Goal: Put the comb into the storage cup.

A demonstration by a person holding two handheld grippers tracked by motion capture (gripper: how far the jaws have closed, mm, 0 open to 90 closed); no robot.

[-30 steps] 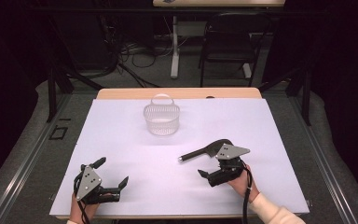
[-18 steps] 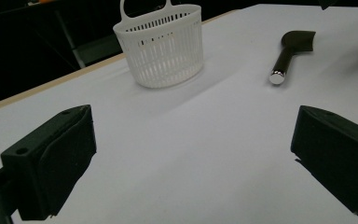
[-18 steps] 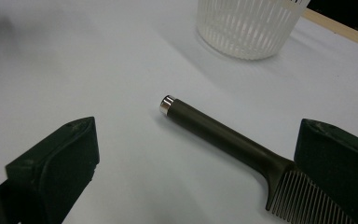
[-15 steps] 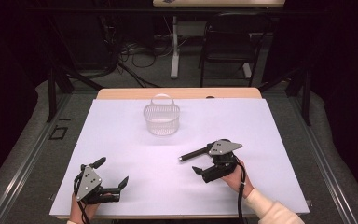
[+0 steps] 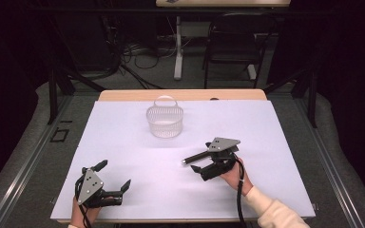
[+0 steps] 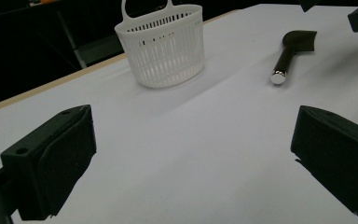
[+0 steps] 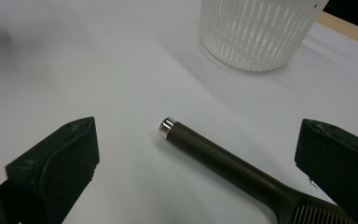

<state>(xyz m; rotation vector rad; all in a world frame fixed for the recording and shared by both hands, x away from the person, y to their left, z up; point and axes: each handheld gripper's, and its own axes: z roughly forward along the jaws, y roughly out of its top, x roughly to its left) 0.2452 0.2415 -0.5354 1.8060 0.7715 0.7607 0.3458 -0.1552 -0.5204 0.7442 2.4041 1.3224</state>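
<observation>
The right gripper (image 5: 204, 167) is hanging wide open over the dark, long-handled brush (image 7: 223, 163) lying on the white table (image 5: 123, 142) at the picture's middle, not grabbing it yet, while the white plastic basket (image 5: 165, 121) is waiting empty above.

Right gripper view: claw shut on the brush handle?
No, the right claw is open, its jaws wide apart either side of the brush handle.

dark tool (image 7: 242, 172) head cut off below, basket (image 7: 261, 32) top cropped
</observation>
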